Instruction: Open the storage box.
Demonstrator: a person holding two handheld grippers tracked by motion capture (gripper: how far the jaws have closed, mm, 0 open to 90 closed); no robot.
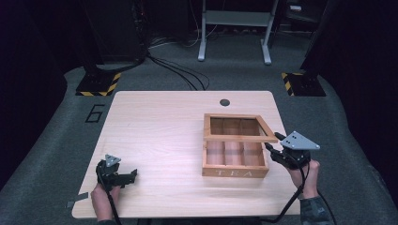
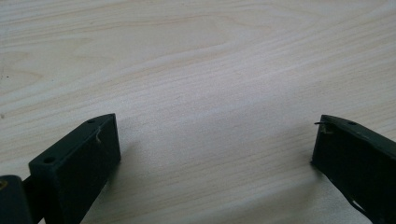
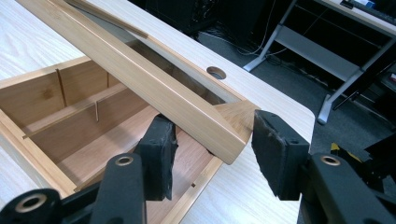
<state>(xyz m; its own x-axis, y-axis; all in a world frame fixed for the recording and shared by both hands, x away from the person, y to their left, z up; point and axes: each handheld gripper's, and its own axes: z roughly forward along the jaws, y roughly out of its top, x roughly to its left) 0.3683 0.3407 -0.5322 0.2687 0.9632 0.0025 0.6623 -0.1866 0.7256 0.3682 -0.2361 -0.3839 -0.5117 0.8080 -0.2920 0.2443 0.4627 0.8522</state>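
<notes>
- The tea box [image 1: 235, 159] is a light wooden case with "TEA" on its near wall; thin wooden dividers split its interior into compartments.
- Its lid [image 1: 239, 127] is a wooden frame around a clear pane, hinged at the far side and raised partway, tilted above the box.
- The box stands on the desk [image 1: 159, 140], directly ahead of the right tool [image 1: 273, 142] and well apart from the left tool [image 1: 133, 176].
- Right tool: the jaws stand partly open on either side of the lid's free corner. In the right gripper view the left pad [image 3: 159, 156] sits under and against the lid's front rail, while the right pad [image 3: 275, 151] stands apart from the corner; no clamped hold is visible.
- Left tool: the jaws are spread wide over bare desk, holding nothing.
- The high view shows the whole box, both tools and the "TEA" lettering.
- The right gripper view shows the lid [image 3: 140, 79] rail's grain, the dividers and the desk's cable hole [image 3: 215, 72] up close.
- The left gripper view shows wood grain of the desk [image 2: 201, 70] between the jaws.
- Count: one box, one lid, two tools, one desk.
</notes>
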